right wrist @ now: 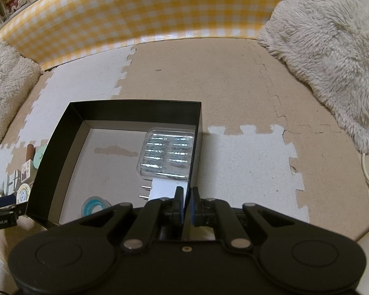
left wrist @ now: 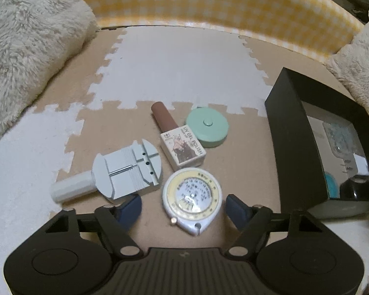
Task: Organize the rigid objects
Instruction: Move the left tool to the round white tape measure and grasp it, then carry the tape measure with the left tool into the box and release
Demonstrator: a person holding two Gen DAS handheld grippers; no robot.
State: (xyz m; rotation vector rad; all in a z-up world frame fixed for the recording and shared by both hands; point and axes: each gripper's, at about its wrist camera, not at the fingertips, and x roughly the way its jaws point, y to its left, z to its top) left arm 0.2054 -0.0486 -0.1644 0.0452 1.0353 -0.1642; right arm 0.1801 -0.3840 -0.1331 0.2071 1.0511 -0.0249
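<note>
**Left gripper straddles the round dial tape; right clamps the box wall**

My left gripper sits part-open, blue pads either side of the white dial tape measure, neither pad touching it. Just beyond lie the gel polish bottle, the mint round tape and the grey watch-link tool, all on the foam mat. My right gripper is pinched closed on the near right wall of the black box, which holds a clear blister pack, a white plug and a teal tape roll.
</note>
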